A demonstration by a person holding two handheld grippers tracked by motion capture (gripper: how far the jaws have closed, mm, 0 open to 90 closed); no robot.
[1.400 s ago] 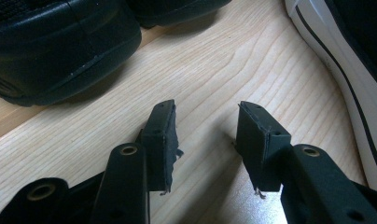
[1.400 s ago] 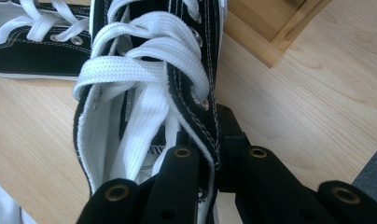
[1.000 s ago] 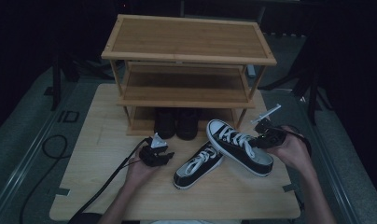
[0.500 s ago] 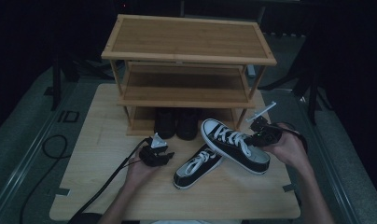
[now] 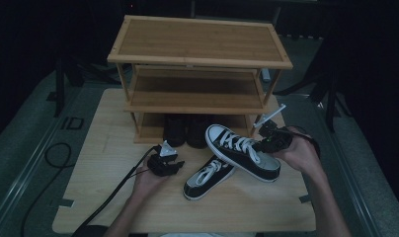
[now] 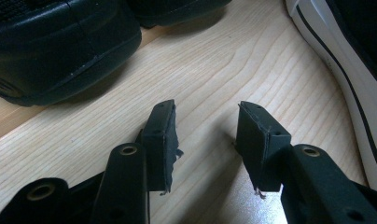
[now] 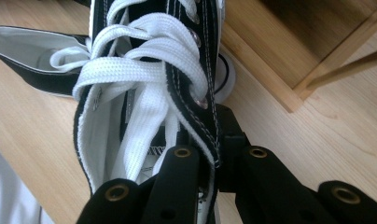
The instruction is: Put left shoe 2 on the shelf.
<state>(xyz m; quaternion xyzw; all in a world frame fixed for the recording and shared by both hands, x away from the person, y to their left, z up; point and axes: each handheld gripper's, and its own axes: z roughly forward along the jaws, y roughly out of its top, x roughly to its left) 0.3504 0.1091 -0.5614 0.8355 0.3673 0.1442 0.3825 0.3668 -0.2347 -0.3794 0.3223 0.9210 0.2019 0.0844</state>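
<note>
- The right tool (image 5: 264, 143) is gripping a black-and-white sneaker (image 5: 242, 152), its jaws pinched tight on the laced side wall near the shoe's opening, as the right gripper view is showing (image 7: 210, 158).
- The held sneaker is hanging just above the counter (image 5: 103, 163), its long axis stretching away from the right tool, with the white toe cap aiming toward the lower shelf of the wooden shoe rack (image 5: 197, 59) just ahead.
- A matching second sneaker (image 5: 209, 177) is lying on the counter below and beside the held one, partly under it.
- The left tool (image 5: 174, 159) is sitting low over the counter with its jaws standing apart and nothing between them (image 6: 205, 140).
- A pair of black shoes (image 5: 186, 131) is sitting on the rack's bottom level, straight ahead of the left tool.
- Judging from this, the right hand is the one placed to slide the sneaker toe-first onto the rack; the gap beside the black shoes is lying ahead of the toe.
</note>
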